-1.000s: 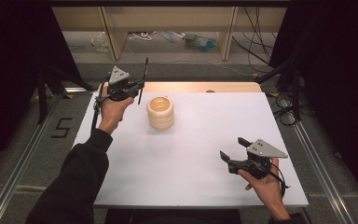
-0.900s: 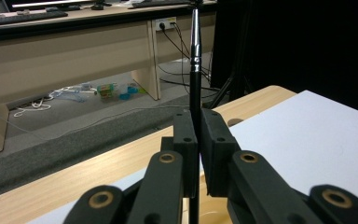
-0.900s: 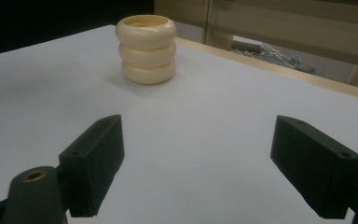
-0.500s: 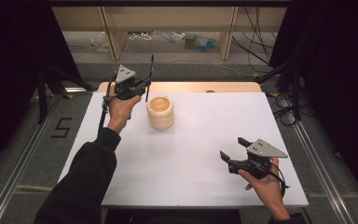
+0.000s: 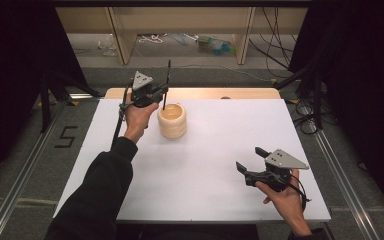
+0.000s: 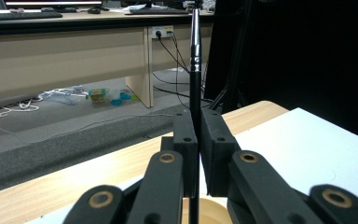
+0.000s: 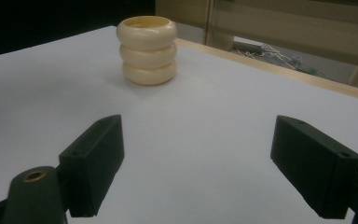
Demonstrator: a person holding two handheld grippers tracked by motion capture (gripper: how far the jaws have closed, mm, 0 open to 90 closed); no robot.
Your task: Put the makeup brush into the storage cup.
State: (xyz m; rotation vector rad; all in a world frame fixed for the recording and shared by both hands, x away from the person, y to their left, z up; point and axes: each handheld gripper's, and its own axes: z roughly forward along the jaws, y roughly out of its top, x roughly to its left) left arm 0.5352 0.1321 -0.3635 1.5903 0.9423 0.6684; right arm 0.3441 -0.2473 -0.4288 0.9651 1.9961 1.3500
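Pen (image 6: 195, 70): thin, stiff, light, likely slippery; upright above cream ringed holder (image 5: 172, 120), near tabletop (image 5: 220, 200) far-left corner.
Left gripper (image 5: 152, 93): clamped on pen mid-shaft.
Right gripper (image 5: 250, 163): jaws spread, empty, near right edge.
Hold: mid-shaft, firmly.

left arm: black sleeve (image 5: 97, 192) | tongs (image 5: 156, 95): black, grey three-cornered plates, brass-coloured pivot rings

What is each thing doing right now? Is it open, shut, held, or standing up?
Left tool: shut on the black stick.
Black stick: held upright, lower end over the cream pot's mouth.
Cream pot: standing upright on the table, untouched.
Right tool: open, holding nothing, low over the white table.
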